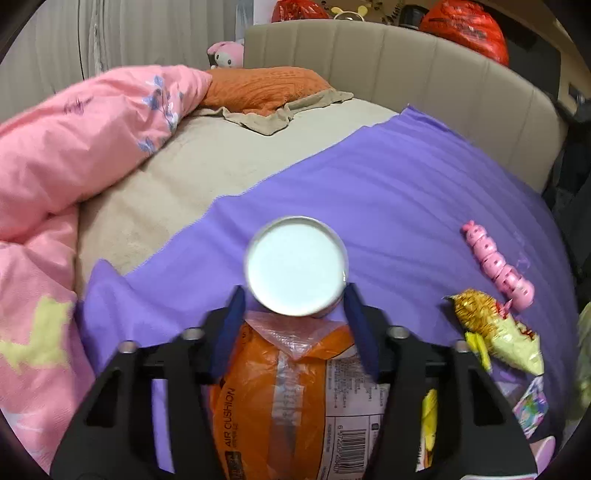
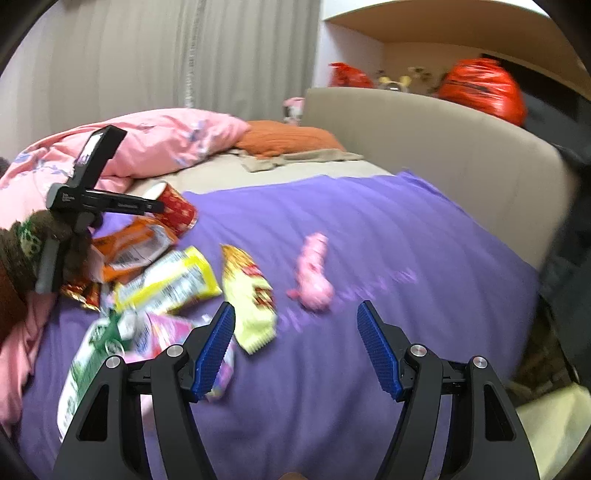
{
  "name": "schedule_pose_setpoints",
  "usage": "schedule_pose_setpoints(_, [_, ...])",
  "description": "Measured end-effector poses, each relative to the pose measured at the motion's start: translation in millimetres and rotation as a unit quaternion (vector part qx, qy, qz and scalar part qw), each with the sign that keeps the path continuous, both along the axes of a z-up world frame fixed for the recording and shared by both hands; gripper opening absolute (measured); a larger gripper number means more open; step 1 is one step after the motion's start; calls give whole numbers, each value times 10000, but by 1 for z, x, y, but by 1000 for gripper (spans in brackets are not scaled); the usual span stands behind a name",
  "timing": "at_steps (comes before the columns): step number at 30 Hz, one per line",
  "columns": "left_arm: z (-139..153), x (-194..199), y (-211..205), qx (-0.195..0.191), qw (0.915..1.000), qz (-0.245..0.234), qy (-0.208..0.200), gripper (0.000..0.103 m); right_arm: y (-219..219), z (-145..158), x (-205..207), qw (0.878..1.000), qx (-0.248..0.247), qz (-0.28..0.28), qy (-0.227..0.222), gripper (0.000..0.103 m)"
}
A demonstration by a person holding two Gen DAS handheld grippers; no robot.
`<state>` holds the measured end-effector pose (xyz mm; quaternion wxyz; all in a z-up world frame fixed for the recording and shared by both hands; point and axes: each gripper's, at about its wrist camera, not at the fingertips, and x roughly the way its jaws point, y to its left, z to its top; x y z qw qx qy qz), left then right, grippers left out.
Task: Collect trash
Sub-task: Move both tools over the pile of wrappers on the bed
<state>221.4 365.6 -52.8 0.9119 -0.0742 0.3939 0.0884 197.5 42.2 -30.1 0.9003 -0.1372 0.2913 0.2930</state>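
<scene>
The red paper cup with a white base (image 1: 296, 266) was clamped between the left gripper (image 1: 295, 299) jaws — evidently for disposal. The right gripper (image 2: 295, 328), jaws apart and empty, was aimed over the purple bedspread (image 2: 388, 236); crumpled snack wrappers (image 2: 166, 284) lay at its ten o'clock.

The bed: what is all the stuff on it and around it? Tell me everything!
paper cup: one, red, on the purple sheet
air cushion packet: one, orange, beside the cup
snack bags: two, yellow, mid sheet
green packet: one, green-white, near edge
beaded toy: one, pink, alone on the sheet
purple sheet: one, over the bed
quilt: one, pink, bunched up
pillow: one, orange, by the headboard
plush toy: one, pink, behind the pillow
plastic bags: two, red, behind the headboard
left gripper: black, jaws on the cup
right gripper: black, jaws open, empty
</scene>
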Motion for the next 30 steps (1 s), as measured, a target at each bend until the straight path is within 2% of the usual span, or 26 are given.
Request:
schedule_pose_setpoints(3, [5, -16, 2, -220, 9992, 37, -335, 45, 26, -5, 22, 9987, -13, 392, 310, 65])
schedule_pose_setpoints(5, [9, -33, -1, -331, 9979, 29, -553, 44, 41, -18, 37, 9968, -125, 534, 581, 65])
schedule_pose_setpoints(9, [26, -65, -11, -414, 9957, 41, -823, 44, 53, -45, 68, 9933, -367, 333, 1048, 51])
schedule_pose_setpoints(13, [58, -88, -25, -446, 9913, -26, -1236, 41, 44, -58, 83, 9873, 66, 223, 1573, 50])
schedule_pose_setpoints(14, [64, -94, -32, -474, 9903, -24, -1303, 36, 41, -59, 84, 9844, 218, 253, 1726, 46])
schedule_pose_setpoints(15, [67, -98, -37, -446, 9904, -18, -1306, 32, 40, -59, 83, 9815, 340, 312, 1857, 33])
schedule_pose_setpoints(16, [69, -101, -45, -379, 9910, -12, -1284, 30, 38, -60, 82, 9775, 446, 413, 2018, 28])
schedule_pose_setpoints(19, [72, -113, -62, -369, 9914, -32, -1257, 24, 32, -52, 64, 9812, 369, 467, 1834, 20])
schedule_pose_setpoints(20, [73, -117, -68, -399, 9918, -50, -1209, 22, 29, -47, 60, 9825, 361, 487, 1760, 3])
schedule_pose_setpoints(25, [80, -130, -74, -350, 9929, 30, -1132, 22, -3, -17, 36, 9872, 426, 452, 1471, 3])
schedule_pose_setpoints(28, [76, -120, -70, -584, 9924, -105, -1082, 45, -11, -8, 27, 9916, 157, 390, 1220, 3])
schedule_pose_setpoints(30, [70, -99, -78, -565, 9935, -413, -898, 50, -17, -4, 22, 9949, -5, 259, 975, 3])
